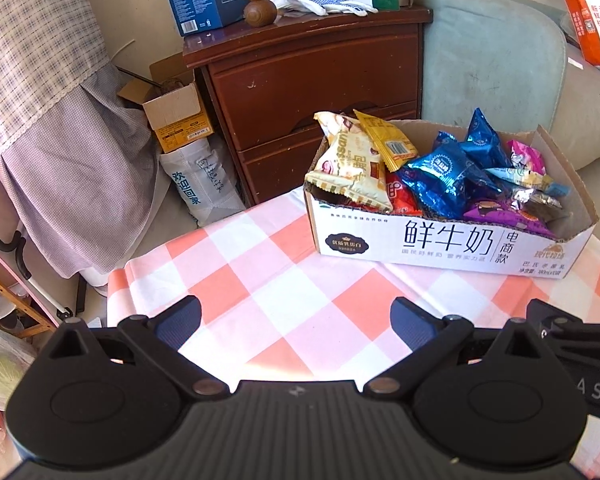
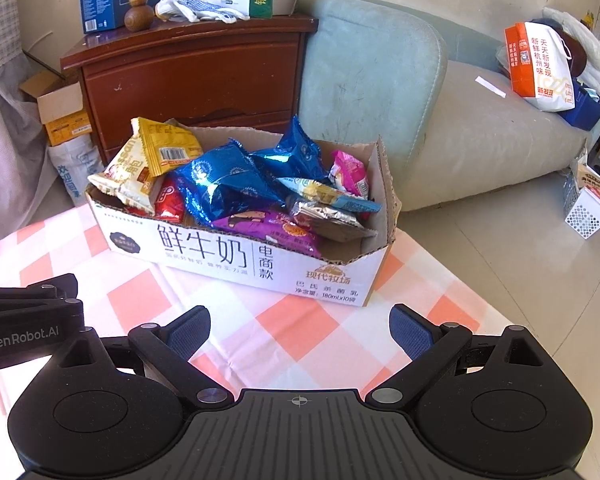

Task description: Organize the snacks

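A white cardboard milk box [image 1: 440,246] [image 2: 236,258] stands on the pink-checked tablecloth [image 1: 284,288] [image 2: 308,332]. It holds several snack packets: cream and yellow ones at its left [image 1: 352,168] [image 2: 168,148], blue foil ones in the middle [image 1: 440,176] [image 2: 224,184], a purple one at the front [image 2: 272,228], a pink one at the back right [image 2: 350,172]. My left gripper [image 1: 296,320] is open and empty, in front of the box to its left. My right gripper [image 2: 300,328] is open and empty, just in front of the box.
A dark wooden bedside cabinet [image 1: 320,76] [image 2: 196,68] stands behind the table with milk cartons, a wooden gourd and gloves on top. A pale sofa [image 2: 420,112] is at the right with an orange bag [image 2: 540,68]. Cardboard boxes and a bag sit on the floor at the left [image 1: 180,120].
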### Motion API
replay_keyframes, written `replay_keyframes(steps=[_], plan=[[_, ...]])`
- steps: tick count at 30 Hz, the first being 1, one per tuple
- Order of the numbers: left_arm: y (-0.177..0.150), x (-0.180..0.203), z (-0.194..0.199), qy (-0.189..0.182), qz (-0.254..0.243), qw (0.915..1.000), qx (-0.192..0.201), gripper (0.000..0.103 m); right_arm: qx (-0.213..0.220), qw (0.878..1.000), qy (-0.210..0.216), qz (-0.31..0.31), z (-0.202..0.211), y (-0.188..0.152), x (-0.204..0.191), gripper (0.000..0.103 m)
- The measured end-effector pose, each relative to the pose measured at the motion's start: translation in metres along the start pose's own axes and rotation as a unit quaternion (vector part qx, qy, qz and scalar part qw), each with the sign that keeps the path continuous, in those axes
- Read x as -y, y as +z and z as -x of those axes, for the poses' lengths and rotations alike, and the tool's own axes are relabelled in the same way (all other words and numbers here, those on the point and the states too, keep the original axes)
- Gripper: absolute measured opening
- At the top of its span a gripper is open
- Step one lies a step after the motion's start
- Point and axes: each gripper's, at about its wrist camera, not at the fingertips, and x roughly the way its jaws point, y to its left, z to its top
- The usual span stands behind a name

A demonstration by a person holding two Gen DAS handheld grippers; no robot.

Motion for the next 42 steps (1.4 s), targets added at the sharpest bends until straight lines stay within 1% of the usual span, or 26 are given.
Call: replay_keyframes(steps=[4, 12, 15, 19, 25, 30, 34, 39, 42], plan=[[-0.018, -0.007, 0.004, -0.001, 0.008, 0.9999, -0.012, 0.1, -0.001, 1.0, 0.005, 0.017, 0.007, -0.014, -0.008, 0.097], [-0.053, -0.02, 0.011, -0.003, 0.019, 0.9992, -0.034, 0.1, -0.019, 0.999, 0.024, 0.031, 0.014, -0.044, -0.016, 0.097], [-0.068, -0.023, 0.012, -0.004, 0.024, 0.9987, -0.044, 0.1, -0.031, 0.999, 0.033, 0.026, 0.015, -0.055, -0.018, 0.097], [-0.084, -0.03, 0.011, -0.003, 0.028, 0.9979, -0.058, 0.1, -0.051, 0.998, 0.048, 0.006, 0.014, -0.069, -0.017, 0.097], [-0.109, -0.04, 0.005, 0.005, 0.036, 0.996, -0.082, 0.1, -0.073, 0.997, 0.021, -0.01, 0.006, -0.09, -0.019, 0.097], [-0.127, -0.043, 0.005, 0.006, 0.031, 0.9954, -0.091, 0.1, -0.093, 0.995, 0.019, -0.029, -0.002, -0.103, -0.02, 0.097], [-0.143, -0.044, 0.003, -0.005, 0.035, 0.9938, -0.105, 0.1, -0.105, 0.994, 0.014, -0.036, -0.009, -0.113, -0.023, 0.097], [-0.16, -0.044, 0.002, -0.01, 0.033, 0.9927, -0.116, 0.1, -0.109, 0.992, 0.019, -0.058, -0.017, -0.122, -0.021, 0.097], [-0.165, -0.044, 0.001, -0.017, 0.034, 0.9921, -0.119, 0.101, -0.101, 0.992, 0.022, -0.073, -0.019, -0.126, -0.019, 0.102]])
